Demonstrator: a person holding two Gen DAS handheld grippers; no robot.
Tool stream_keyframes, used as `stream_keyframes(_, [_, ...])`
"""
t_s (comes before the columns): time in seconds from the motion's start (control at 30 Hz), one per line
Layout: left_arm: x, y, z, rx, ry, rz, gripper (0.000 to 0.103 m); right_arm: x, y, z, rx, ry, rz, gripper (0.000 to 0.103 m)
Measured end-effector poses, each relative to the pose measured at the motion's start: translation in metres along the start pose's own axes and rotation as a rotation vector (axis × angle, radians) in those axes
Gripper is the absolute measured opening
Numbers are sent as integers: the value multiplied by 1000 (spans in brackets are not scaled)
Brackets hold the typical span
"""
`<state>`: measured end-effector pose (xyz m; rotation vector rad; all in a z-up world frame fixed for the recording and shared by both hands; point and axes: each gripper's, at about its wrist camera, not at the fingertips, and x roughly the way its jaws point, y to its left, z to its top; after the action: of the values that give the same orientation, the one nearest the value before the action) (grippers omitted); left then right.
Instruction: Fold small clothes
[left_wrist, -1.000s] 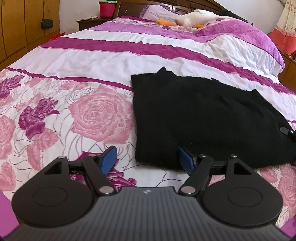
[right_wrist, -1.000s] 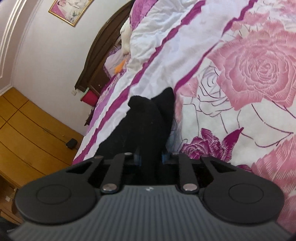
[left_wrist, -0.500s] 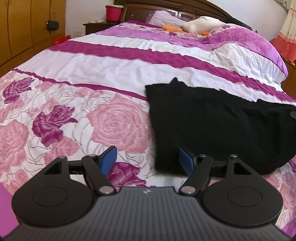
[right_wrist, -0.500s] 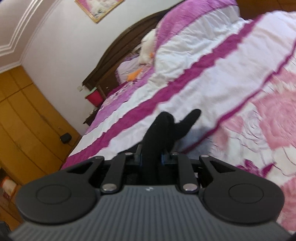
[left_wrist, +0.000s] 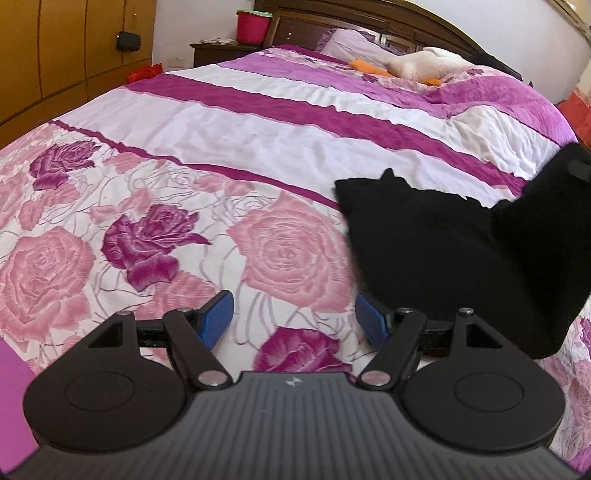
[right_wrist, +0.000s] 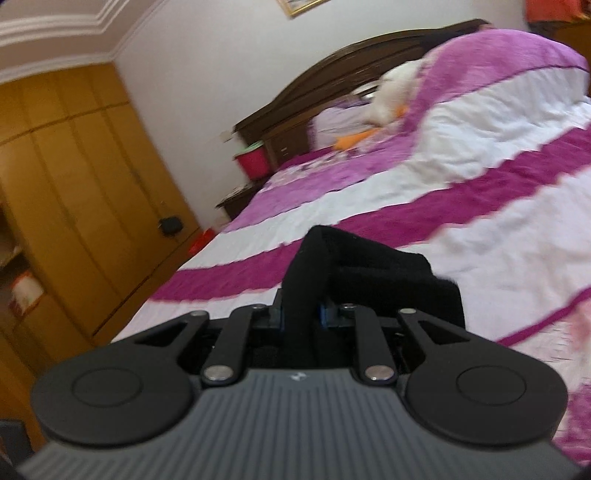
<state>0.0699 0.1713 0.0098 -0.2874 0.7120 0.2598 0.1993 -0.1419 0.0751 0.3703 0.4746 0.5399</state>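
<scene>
- Black garment (left_wrist: 436, 251) lies on the floral bedspread (left_wrist: 288, 254), filling the right half of the left wrist frame; its right end is lifted off the bed into a raised flap at the right edge of that frame.
- Right claw (right_wrist: 301, 314) is clamped on a bunched fold of that cloth, which rises dark between its blue pads at the centre of the right wrist frame and drapes away to the right.
- Left claw (left_wrist: 293, 321) hovers with its pads wide apart and nothing between them; only bedspread shows in the gap.
- Deciding relation: the garment's near left corner sits just beside the left claw's right pad (left_wrist: 371, 321), so the free cloth lies to the right of and beyond that claw. Its long axis runs left to right across the frame.
- Judgement: the right claw looks set to carry its end over toward the left edge, with the left claw nearest to pin or catch that corner.
- Around: plush toy (left_wrist: 424, 64) and pillows by the headboard, red bucket (left_wrist: 254, 26) on a nightstand at upper left, wooden wardrobe at far left. All are well apart from the cloth; nothing blocks the fold path.
</scene>
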Motion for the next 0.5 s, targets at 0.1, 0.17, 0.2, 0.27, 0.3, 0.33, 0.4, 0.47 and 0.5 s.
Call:
stream_keyframes(0.1, [-1,11,-1,-15,-2,3,77,22,31,-10,-73,47,29,18])
stream_keyframes(0.17, [-2,19,-2,-30,-5,7,77,37,50,-20,-128,82,38,18])
stream_keyframes(0.2, [-3,22,-2,-38,-7,9,77,45,59,-27,-162,105,42,18])
stream_keyframes(0.27, [-2,30,-3,-54,-8,12,77,60,76,-41,-218,149,41,18])
stream_keyframes(0.3, [-2,33,-3,-61,-8,13,77,67,83,-47,-240,173,42,18])
stream_keyframes(0.33, [-2,36,-3,-68,-9,15,77,74,88,-54,-260,199,47,18])
stream_keyframes(0.4, [-2,43,-3,-83,-10,17,77,89,97,-69,-297,246,49,18])
stream_keyframes(0.47, [-2,47,-3,-94,-12,16,77,98,104,-82,-329,276,47,20])
stream_keyframes(0.5, [-2,48,-3,-98,-13,17,77,100,104,-86,-334,282,48,22])
